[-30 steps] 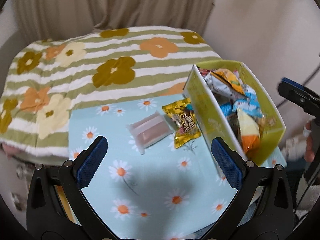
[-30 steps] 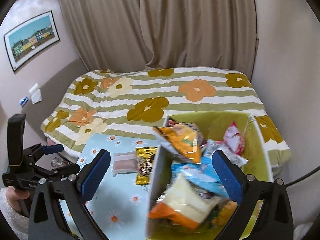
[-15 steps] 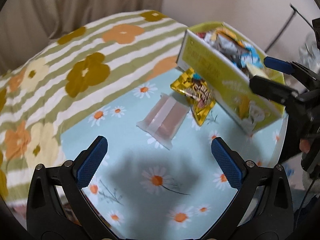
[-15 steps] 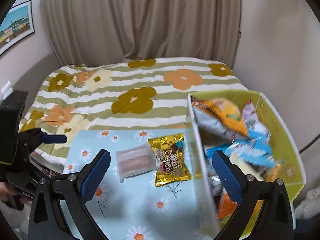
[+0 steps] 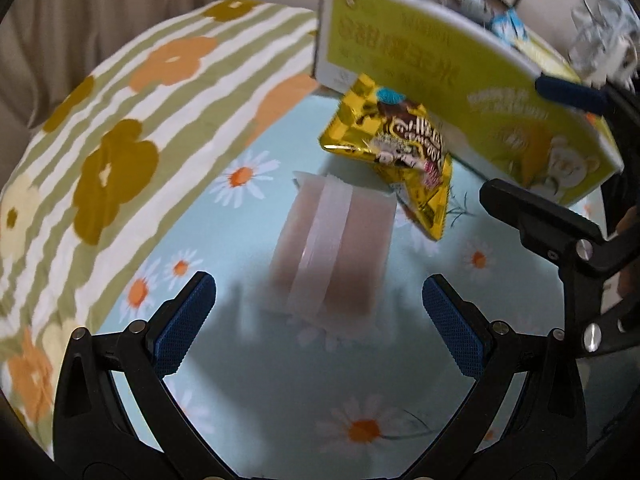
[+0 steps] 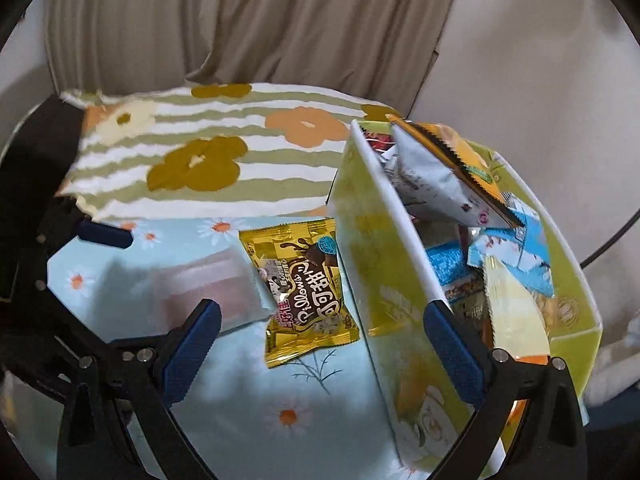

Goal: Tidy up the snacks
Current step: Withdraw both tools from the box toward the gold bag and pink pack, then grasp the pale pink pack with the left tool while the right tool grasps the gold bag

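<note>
A: What's in the yellow-green box [image 6: 384, 264]?
B: Snack bags [image 6: 436, 184], heaped. A gold packet [image 6: 308, 280] and a pink pack [image 5: 332, 244] lie outside it on the daisy-cloth table [image 5: 360, 400], the gold one beside the box wall.
A: And each gripper?
B: Left gripper [image 5: 320, 324] spread wide just short of the pink pack, empty. Right gripper [image 6: 320, 344] also wide, empty

**2 wrist views, 1 shared cloth**

Our left camera looks down, close over the pink pack [image 5: 334, 248]. Our right camera sits higher, facing the bed [image 6: 208, 152]. Both share the gold pack [image 5: 394, 148] and box [image 5: 460, 76].
</note>
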Demonstrator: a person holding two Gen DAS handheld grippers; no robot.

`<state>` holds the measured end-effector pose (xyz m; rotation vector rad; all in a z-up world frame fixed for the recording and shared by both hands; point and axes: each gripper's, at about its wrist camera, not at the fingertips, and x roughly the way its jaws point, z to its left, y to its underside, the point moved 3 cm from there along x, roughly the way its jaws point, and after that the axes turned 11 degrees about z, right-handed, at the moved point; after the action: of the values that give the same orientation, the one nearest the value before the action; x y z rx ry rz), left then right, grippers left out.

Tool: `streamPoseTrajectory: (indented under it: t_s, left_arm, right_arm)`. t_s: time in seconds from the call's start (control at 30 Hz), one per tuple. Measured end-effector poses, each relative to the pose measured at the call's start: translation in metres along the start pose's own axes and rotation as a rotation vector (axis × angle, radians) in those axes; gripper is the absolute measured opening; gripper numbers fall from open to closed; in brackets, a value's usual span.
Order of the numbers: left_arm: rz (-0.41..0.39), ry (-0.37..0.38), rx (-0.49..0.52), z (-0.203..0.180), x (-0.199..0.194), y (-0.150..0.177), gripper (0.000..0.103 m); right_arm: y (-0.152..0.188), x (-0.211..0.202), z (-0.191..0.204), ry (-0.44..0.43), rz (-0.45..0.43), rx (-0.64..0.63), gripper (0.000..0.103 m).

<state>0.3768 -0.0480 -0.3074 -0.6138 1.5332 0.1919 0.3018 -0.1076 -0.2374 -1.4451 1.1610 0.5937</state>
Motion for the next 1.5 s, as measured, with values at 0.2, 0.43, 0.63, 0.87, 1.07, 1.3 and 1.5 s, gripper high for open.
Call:
streamPoseTrajectory:
  t_s: [0.2, 0.43, 0.63, 0.87, 1.07, 1.3, 1.5]
  left_arm:
    - [0.012, -0.006, 0.089, -0.001, 0.026, -0.014, 0.098]
    - [0.006, 0.048, 0.161, -0.003, 0.038, -0.020, 0.069]
    - [0.021, 0.066, 0.191, -0.006, 0.032, -0.010, 0.061]
    - [0.050, 0.034, 0.093, 0.018, 0.021, 0.015, 0.061]
    - [0.055, 0.020, -0.004, 0.035, 0.013, 0.030, 0.061]
    - [0.046, 0.029, -0.052, 0.037, 0.007, 0.038, 0.061]
    - [0.040, 0.039, -0.071, 0.038, 0.007, 0.039, 0.061]
  right_arm:
    - [-0.003, 0.013, 0.004, 0.010, 0.002, -0.015, 0.100]
    - [-0.011, 0.028, 0.011, 0.034, 0.018, -0.056, 0.100]
    - [-0.017, 0.034, 0.019, 0.050, 0.023, -0.100, 0.100]
    - [-0.021, 0.049, 0.034, 0.068, 0.022, -0.172, 0.100]
    - [-0.026, 0.068, 0.047, 0.168, 0.048, -0.245, 0.100]
    - [-0.023, 0.087, 0.055, 0.160, 0.122, -0.255, 0.084]
    - [-0.026, 0.100, 0.048, 0.169, 0.142, -0.218, 0.084]
